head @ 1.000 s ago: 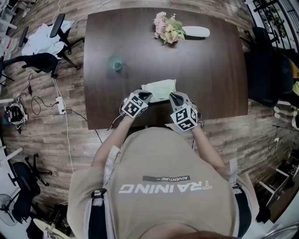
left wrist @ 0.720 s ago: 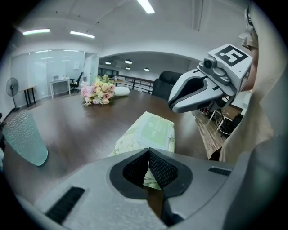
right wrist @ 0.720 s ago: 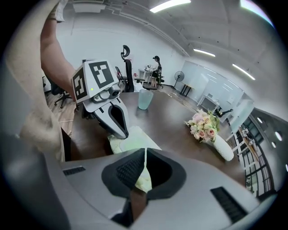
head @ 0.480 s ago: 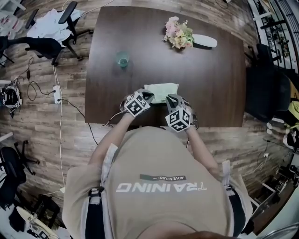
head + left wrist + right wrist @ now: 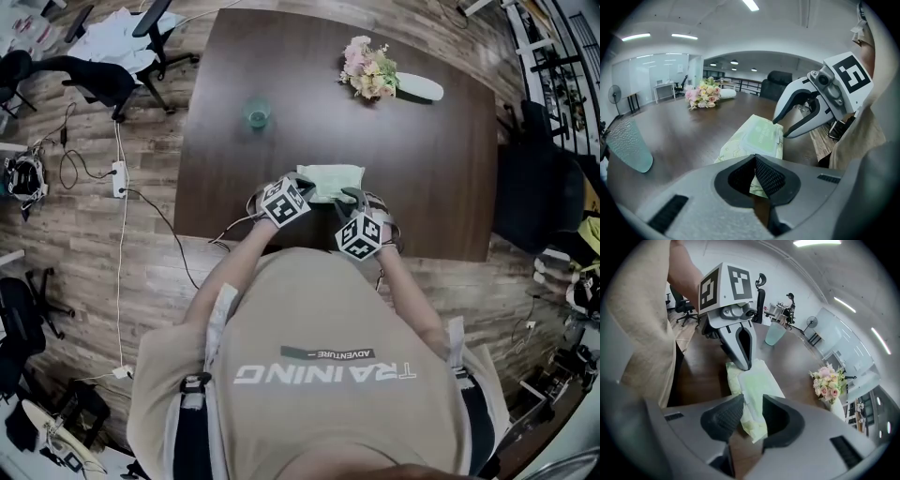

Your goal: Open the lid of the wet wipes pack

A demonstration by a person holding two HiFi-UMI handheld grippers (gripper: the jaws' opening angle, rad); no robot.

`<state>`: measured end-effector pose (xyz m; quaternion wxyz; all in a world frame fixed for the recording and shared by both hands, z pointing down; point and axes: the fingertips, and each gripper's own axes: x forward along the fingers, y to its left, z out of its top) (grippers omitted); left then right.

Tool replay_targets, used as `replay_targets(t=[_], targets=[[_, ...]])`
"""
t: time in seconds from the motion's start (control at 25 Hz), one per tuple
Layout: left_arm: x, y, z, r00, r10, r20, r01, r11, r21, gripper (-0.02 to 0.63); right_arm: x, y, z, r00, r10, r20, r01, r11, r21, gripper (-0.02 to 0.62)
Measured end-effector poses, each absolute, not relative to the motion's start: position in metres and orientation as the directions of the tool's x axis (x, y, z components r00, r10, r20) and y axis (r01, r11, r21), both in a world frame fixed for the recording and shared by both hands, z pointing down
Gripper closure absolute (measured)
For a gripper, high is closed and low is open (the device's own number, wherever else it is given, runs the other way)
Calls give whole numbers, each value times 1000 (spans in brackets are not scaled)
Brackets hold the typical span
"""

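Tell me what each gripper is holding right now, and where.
Left gripper pinches the wet wipes pack at its end edge; right gripper open astride the other end.

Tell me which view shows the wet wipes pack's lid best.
Left gripper view: the lid shows nearly whole, closed, outline clear. The right gripper view foreshortens it, seen end-on; the head view shows the wet wipes pack too small.

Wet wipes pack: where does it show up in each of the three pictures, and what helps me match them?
Head view: the wet wipes pack lies at centre, near the table edge closest to the person.
Left gripper view: centre, slightly low.
Right gripper view: centre, running down to lower middle.
Shared landmark: the flower bouquet, farther along the table.
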<state>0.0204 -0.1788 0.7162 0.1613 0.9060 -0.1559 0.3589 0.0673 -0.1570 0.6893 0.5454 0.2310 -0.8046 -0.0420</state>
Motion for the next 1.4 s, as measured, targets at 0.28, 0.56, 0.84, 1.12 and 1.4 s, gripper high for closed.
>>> replay_targets(t=[0.28, 0.56, 0.84, 1.12, 1.4], targets=[[20, -180, 716, 681, -168, 713, -419, -888, 190, 597, 66, -160, 699, -263, -430, 863, -207, 899, 385, 485], [17, -180, 717, 674, -184, 716, -443, -876, 192, 597, 62, -161, 708, -225, -462, 858, -180, 885, 429, 485], [16, -179, 717, 665, -186, 723, -444, -877, 183, 597, 59, -159, 715, -171, -473, 865, -101, 881, 462, 486], [19, -179, 719, 635, -190, 748, -432, -891, 140, 597, 60, -162, 712, -218, -407, 887, -121, 913, 389, 489], [20, -179, 717, 635, -199, 746, -441, -886, 139, 597, 63, -162, 708, -242, -329, 913, -135, 943, 305, 497]])
